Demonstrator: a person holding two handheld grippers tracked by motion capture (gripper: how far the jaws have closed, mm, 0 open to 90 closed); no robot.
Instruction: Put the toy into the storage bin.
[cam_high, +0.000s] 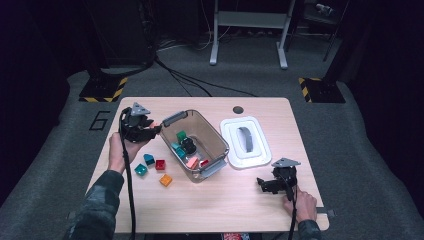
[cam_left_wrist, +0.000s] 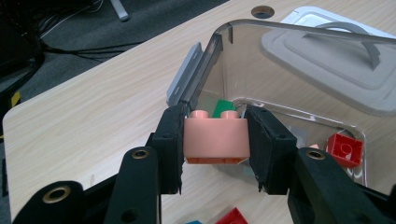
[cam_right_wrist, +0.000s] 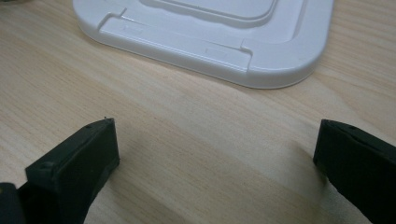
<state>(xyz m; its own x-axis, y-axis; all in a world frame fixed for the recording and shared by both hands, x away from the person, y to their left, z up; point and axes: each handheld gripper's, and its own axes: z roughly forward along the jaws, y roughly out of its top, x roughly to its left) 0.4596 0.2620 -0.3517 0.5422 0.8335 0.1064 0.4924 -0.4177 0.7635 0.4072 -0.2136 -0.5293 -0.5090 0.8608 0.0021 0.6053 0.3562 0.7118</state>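
Observation:
My left gripper (cam_left_wrist: 215, 140) is shut on a pink two-stud brick (cam_left_wrist: 215, 140), held above the table just outside the near corner of a clear plastic bin (cam_left_wrist: 219, 56). In the high view the left gripper (cam_high: 150, 131) hovers at the bin's (cam_high: 220, 145) left end. Inside the bin lie a green brick (cam_high: 181, 135), a pink brick (cam_high: 192, 162), a red brick (cam_left_wrist: 344, 149) and a dark piece (cam_high: 188, 145). My right gripper (cam_high: 264, 184) rests low on the table, open, with bare wood between its jaws (cam_right_wrist: 215, 158).
The bin's white lid (cam_high: 246, 141) with a grey handle lies flat to the right of the bin, just ahead of the right gripper (cam_right_wrist: 215, 158). Loose bricks sit left of the bin: blue (cam_high: 149, 159), red (cam_high: 160, 164), teal (cam_high: 140, 170), orange (cam_high: 165, 180).

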